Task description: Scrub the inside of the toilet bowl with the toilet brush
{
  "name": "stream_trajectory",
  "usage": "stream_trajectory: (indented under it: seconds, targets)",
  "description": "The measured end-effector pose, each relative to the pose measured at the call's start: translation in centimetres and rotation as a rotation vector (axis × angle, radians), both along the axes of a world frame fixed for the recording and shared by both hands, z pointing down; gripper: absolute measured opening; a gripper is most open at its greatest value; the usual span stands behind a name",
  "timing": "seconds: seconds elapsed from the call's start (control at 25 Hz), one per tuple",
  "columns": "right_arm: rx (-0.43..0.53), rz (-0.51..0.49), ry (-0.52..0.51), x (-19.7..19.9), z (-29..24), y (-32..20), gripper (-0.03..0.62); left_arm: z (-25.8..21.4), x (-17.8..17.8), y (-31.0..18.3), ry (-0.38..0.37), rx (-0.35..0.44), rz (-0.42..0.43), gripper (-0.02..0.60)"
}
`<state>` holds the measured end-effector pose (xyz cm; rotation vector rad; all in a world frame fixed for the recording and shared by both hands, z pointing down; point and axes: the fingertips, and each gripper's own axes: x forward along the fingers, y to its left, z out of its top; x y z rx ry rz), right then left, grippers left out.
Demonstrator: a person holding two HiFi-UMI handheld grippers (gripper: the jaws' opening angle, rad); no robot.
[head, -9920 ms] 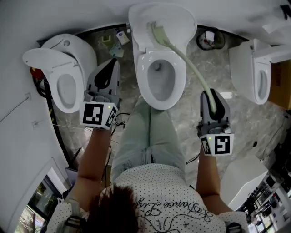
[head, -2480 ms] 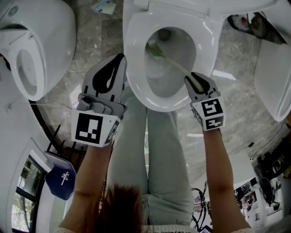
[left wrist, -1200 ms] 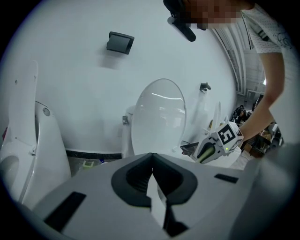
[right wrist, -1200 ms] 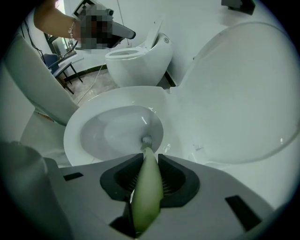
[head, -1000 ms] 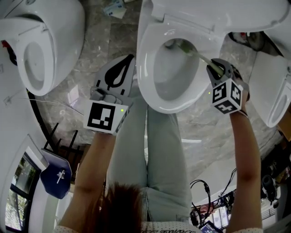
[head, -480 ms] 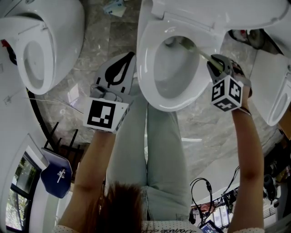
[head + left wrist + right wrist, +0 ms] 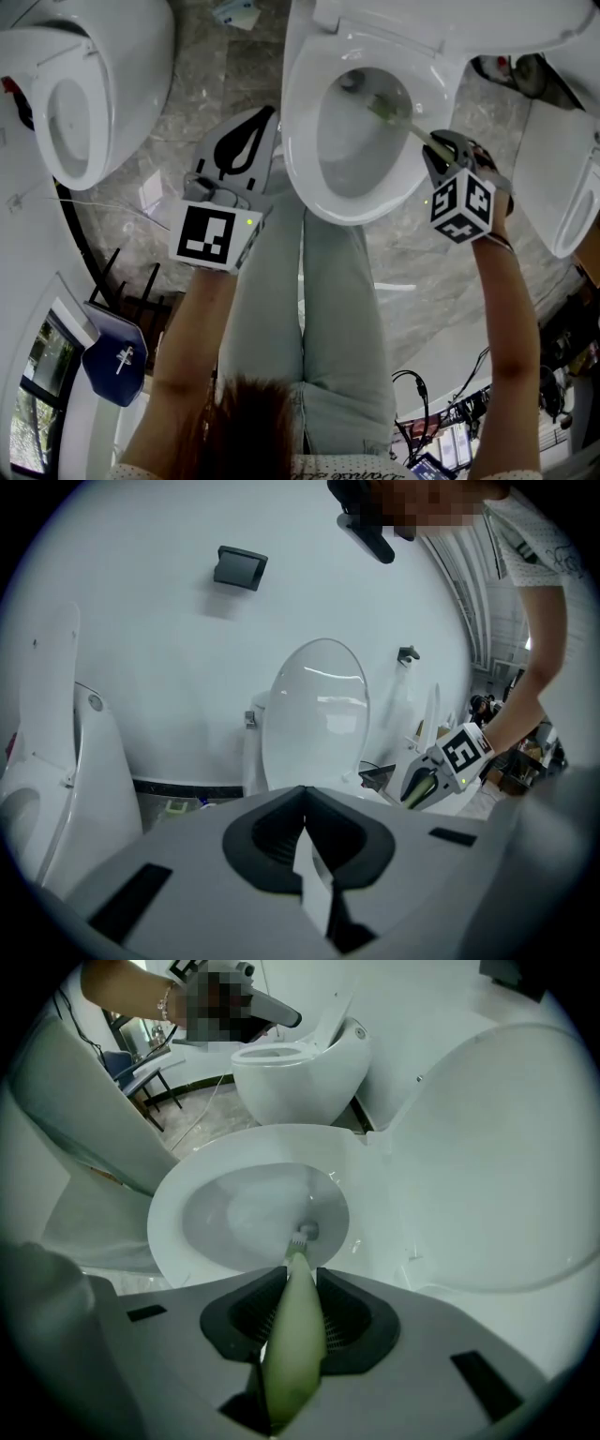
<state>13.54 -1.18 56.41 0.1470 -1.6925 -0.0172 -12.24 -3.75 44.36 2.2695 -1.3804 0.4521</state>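
Right claw (image 7: pixel 434 146) is clamped on toilet brush (image 7: pixel 381 107), left claw (image 7: pixel 266 116) closed & empty; bowl (image 7: pixel 296 122) scrub is judged underway, unfinished.

The handle end of the toilet brush (image 7: pixel 394 117) is hidden inside the right hand-held gripper (image 7: pixel 436 148).

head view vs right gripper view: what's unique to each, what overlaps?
Head view only: the person's legs, the right gripper's marker cube and a third toilet on the right. Right gripper view only: the ribbed fingers clamped on the toilet brush handle. Both: the brush head inside the toilet bowl, and the neighbouring toilet.
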Motion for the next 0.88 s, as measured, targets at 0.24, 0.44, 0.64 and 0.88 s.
stream_trajectory:
  seconds: [0.24, 0.44, 0.64, 0.88]
  targets:
    - [-0.06, 0.107, -0.04, -0.1, 0.5, 2.6, 0.107, -0.3, 0.7, 0.4, 0.007, 0.015, 0.007, 0.005]
    - [-0.112, 0.2, -0.096, -0.9, 1.1, 5.6, 0.107, -0.4, 1.2, 0.7, 0.015, 0.017, 0.011, 0.005]
    - [-0.167, 0.344, -0.166, -2.4, 1.8, 7.9, 0.107, -0.3, 1.5, 0.8, 0.009, 0.025, 0.013, 0.005]
    - [-0.222, 0.739, -0.296, -2.6, 2.8, 7.8, 0.107, -0.2, 1.9, 0.6, 0.007, 0.026, 0.008, 0.005]
